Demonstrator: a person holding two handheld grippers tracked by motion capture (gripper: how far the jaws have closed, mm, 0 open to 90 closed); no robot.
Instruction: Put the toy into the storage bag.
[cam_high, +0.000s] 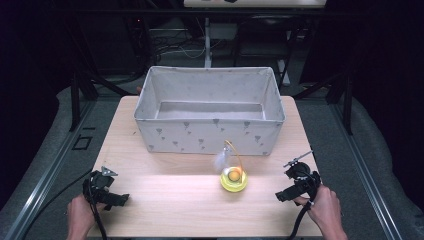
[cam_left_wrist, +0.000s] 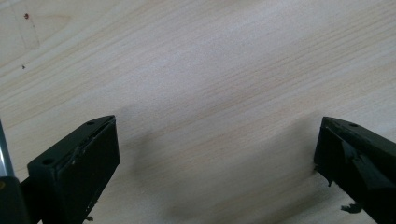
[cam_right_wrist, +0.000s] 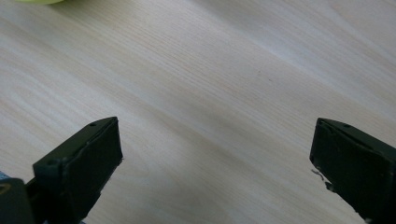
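Toy: yellow-green dish-shaped toy (cam_high: 233, 180) with an orange centre and a thin hoop, standing on the table (cam_high: 165, 200) at about 6 o'clock from the fabric bin (cam_high: 209, 132), just in front of its near wall; I take it as the thing to pick up.
Left gripper: left gripper (cam_high: 122, 199) sits at 9 o'clock from the toy, well apart; in its own view (cam_left_wrist: 217, 154) I see the jaws spread wide over bare wood, holding nothing.
Right gripper: right gripper (cam_high: 281, 196) sits at 3 o'clock from the toy, nearer than the left; in its own view (cam_right_wrist: 215, 149) the jaws stand wide and empty, with a sliver of the toy's rim (cam_right_wrist: 35, 1) at 11 o'clock.
Risk, toy: I judge it light, so a jaw nudging its rim could slide or tip it before I close.
Risk, hoop: the thin hoop could snag a jaw or bend if I come in too high.
Risk, bin: its soft wall may fold if I clip the rim during a lift.
Edges: my right hand (cam_high: 325, 207) is close to the table's 3 o'clock edge; the left is near the 7 o'clock corner.
Room: open wood between both grippers and the toy.
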